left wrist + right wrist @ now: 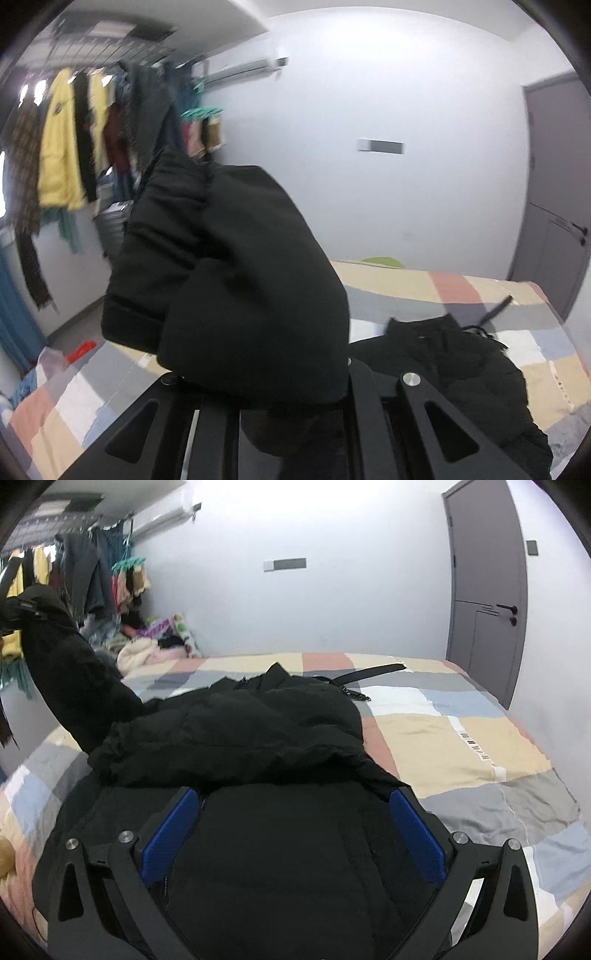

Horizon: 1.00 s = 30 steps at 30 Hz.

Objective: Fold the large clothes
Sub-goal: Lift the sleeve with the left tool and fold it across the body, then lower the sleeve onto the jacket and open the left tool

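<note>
Left wrist view: left gripper (pixel 291 391) raised above the bed (pixel 480 295). Its fingers are clenched on a thick fold of the black padded jacket (pixel 236 280); the cloth bulges up and forward from between them and hides the fingertips entirely. The lifted part ends in a cuff-like band at lower left of the bulge, so it looks like a sleeve, though blur prevents certainty. The rest of the jacket lies on the bed to the right of and below the fingers.

Right wrist view: right gripper (pixel 291 834) low over the jacket (pixel 258 731). Fingers released, spread wide; the blue pads (pixel 168 834) stand well apart, one on each side of a flat stretch of black cloth. The cloth passes under and between them; contact with the pads cannot be confirmed. Ahead of the fingertips the jacket is bunched into a rumpled ridge running across the view. At far left the lifted part rises off the bed at an angle, up toward the upper left corner.

Jacket lies on the patchwork bedcover, nearer the left side of the bed in this view; the right part of the cover is bare. A black strap (pixel 373 674) with a short chain lies on the cover just beyond the collar end.

Background: clothes rail (pixel 70 136) with hanging garments at left, grey door (pixel 484 590) at right, white wall between.
</note>
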{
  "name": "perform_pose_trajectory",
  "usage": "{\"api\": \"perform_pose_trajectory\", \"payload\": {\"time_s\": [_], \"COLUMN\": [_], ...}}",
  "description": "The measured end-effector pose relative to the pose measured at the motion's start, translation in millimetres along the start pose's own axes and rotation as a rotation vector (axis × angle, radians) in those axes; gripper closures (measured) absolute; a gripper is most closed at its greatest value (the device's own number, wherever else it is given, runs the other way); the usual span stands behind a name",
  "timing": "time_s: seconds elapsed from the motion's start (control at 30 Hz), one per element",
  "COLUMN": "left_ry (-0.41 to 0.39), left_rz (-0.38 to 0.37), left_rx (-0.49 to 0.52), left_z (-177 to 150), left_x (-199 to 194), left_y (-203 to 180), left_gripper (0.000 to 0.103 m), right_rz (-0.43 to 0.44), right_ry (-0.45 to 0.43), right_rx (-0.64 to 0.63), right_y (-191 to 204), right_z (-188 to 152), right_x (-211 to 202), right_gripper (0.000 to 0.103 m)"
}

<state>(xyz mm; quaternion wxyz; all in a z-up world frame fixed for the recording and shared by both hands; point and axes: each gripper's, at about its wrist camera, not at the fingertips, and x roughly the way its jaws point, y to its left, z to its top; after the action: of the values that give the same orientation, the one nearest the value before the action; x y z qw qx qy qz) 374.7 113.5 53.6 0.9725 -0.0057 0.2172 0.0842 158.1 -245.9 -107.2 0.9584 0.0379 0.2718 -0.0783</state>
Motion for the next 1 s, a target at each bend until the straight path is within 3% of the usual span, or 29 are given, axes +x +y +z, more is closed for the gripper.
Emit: {"api": "perform_pose_trajectory", "payload": {"time_s": [0.27, 0.57, 0.77, 1.0], "left_ry": [-0.011, 0.071, 0.182, 0.239], "left_rz": [-0.131, -0.332, -0.388, -0.413], "left_rx": [0.106, 0.231, 0.246, 0.226], "left_z": [-23.8, -111.2, -167.6, -207.2], "left_x": [4.0, 43.0, 89.7, 127.8], "left_y": [-132.9, -268.7, -319.6, -334.7], "left_gripper": [0.085, 0.082, 0.079, 0.078], "right_rz": [0.023, 0.043, 0.032, 0.032], "right_ry": [-0.021, -0.012, -0.012, -0.003], "right_rx": [0.06, 0.12, 0.172, 0.183], "right_y": [-17.5, -35.6, -49.3, -51.8], "right_z": [-4.2, -11.8, -16.2, -18.3], "right_x": [-3.8, 8.4, 17.1, 31.1], "right_gripper": [0.0, 0.0, 0.0, 0.0]}}
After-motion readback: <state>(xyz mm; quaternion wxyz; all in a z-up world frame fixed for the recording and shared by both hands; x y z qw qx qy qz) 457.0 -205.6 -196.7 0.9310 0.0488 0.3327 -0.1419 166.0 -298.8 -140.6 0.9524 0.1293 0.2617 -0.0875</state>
